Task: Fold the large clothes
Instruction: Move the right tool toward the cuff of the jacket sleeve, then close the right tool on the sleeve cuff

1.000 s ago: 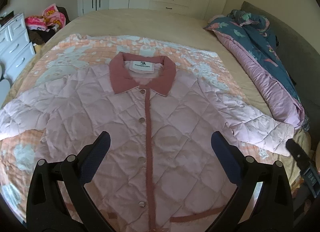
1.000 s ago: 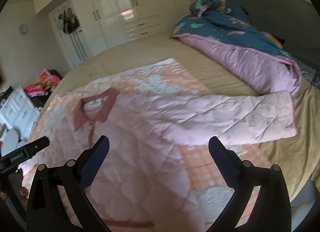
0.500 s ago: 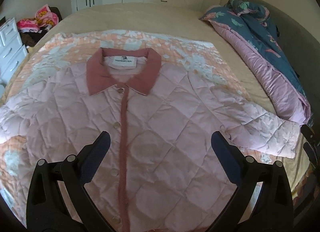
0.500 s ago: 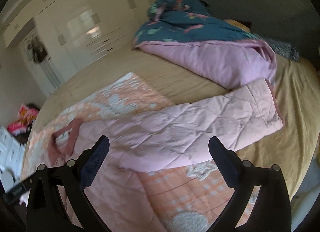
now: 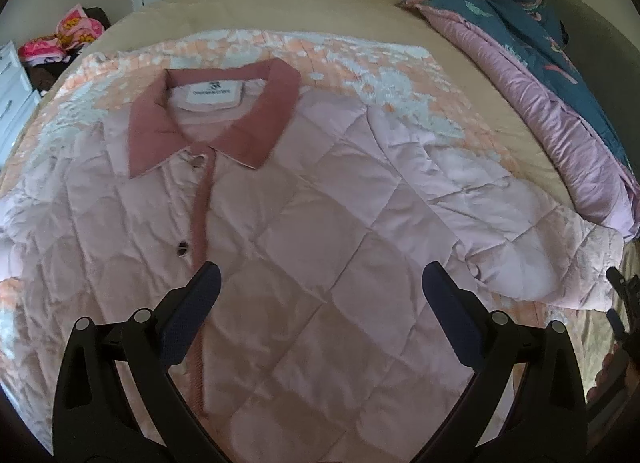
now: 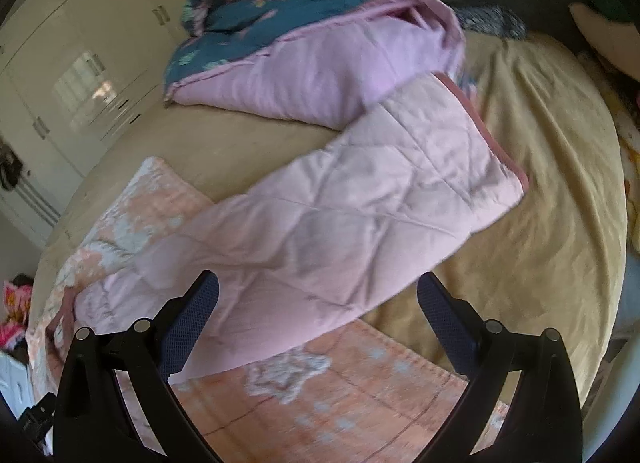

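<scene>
A pink quilted jacket with a dusty-rose collar lies flat and buttoned on an orange floral blanket on the bed. My left gripper is open and empty, hovering over the jacket's chest, right of the button placket. The jacket's right sleeve stretches out toward the folded duvet, its cuff on the tan sheet. My right gripper is open and empty just above the middle of that sleeve.
A folded duvet, teal outside and lilac inside, lies along the bed's right side and also shows in the right wrist view. White wardrobes stand behind the bed. A white drawer unit and bright clothes sit at the left.
My left gripper has moved forward and right over the jacket's chest. My right gripper has swung right and closer to the outstretched sleeve. Both stay open.
</scene>
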`<action>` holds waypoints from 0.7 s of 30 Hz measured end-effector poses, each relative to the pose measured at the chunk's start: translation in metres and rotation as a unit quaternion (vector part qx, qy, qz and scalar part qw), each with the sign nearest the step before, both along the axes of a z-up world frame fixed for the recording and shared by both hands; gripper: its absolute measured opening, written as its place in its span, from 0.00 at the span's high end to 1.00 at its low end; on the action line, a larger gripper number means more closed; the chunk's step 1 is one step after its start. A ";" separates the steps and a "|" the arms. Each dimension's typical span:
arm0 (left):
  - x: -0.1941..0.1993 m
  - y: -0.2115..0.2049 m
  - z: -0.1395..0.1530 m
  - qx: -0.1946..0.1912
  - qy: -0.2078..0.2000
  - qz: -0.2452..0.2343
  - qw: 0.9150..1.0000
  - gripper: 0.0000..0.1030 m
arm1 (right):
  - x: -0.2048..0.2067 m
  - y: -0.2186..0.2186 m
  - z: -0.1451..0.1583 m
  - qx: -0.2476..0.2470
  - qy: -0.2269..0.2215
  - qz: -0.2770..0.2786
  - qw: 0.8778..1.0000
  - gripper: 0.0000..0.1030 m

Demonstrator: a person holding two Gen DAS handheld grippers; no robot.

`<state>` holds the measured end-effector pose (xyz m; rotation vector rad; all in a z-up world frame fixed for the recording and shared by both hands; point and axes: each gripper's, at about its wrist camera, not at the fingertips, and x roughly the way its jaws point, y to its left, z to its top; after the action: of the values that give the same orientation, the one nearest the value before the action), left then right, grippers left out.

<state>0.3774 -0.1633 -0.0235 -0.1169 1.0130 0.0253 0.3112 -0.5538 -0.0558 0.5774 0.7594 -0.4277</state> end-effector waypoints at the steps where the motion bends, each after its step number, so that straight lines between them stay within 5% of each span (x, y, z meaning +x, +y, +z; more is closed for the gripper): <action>1: 0.002 -0.002 -0.003 0.000 0.002 -0.001 1.000 0.08 | 0.000 -0.003 -0.004 0.005 0.003 -0.005 1.000 0.04; 21: 0.035 0.022 -0.050 -0.006 0.030 0.021 0.999 0.08 | 0.001 -0.052 -0.059 0.069 0.019 -0.096 0.993 0.04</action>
<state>0.4123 -0.1416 -0.0731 -0.1481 1.0710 0.0617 0.3120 -0.6057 -0.1147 0.7775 0.7763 -0.5681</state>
